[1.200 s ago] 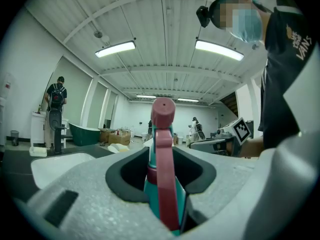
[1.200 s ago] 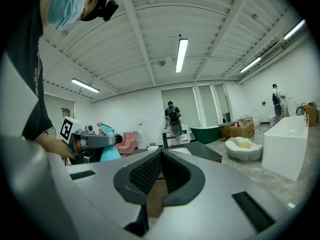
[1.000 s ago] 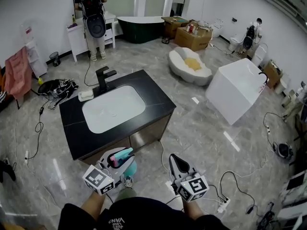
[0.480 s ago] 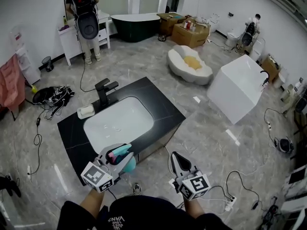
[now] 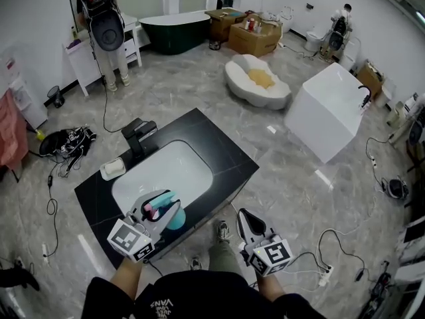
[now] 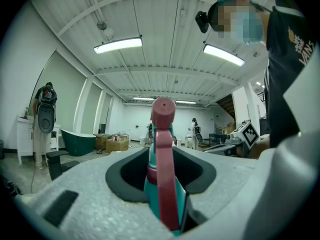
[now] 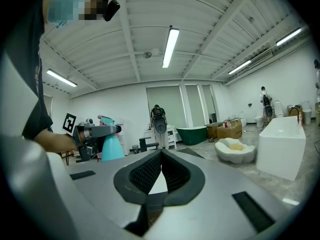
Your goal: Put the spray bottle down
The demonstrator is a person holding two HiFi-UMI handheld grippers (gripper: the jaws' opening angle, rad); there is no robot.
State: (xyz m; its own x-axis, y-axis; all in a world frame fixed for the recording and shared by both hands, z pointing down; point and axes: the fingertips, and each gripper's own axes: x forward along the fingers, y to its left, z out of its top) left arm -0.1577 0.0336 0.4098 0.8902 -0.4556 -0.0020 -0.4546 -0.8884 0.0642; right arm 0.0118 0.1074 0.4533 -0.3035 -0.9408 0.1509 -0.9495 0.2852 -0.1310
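Observation:
My left gripper point(image 5: 170, 209) is shut on a teal spray bottle point(image 5: 167, 214) with a pink trigger head. In the head view it hangs over the front edge of the black sink counter point(image 5: 222, 148). In the left gripper view the bottle point(image 6: 162, 154) stands upright, pinched between the jaws of the left gripper point(image 6: 163, 170). The right gripper point(image 5: 244, 216) is to the right, off the counter's front corner and above the floor. Its jaws meet at the tips with nothing between them in the right gripper view point(image 7: 161, 155). That view also shows the bottle point(image 7: 111, 145) at the left.
The counter holds a white basin point(image 5: 166, 171), a black faucet point(image 5: 138, 135) and a soap dish point(image 5: 114, 168). A white box tub point(image 5: 325, 115), a shell-shaped tub point(image 5: 255, 85), a green bathtub point(image 5: 174, 30) and boxes point(image 5: 249, 35) stand beyond. Cables point(image 5: 66, 141) lie on the floor. A person point(image 5: 99, 18) stands at back left.
I have stepped toward the counter. Both grippers came forward; the left one with the bottle went from above the floor to over the counter's front edge. Neither grip has changed.

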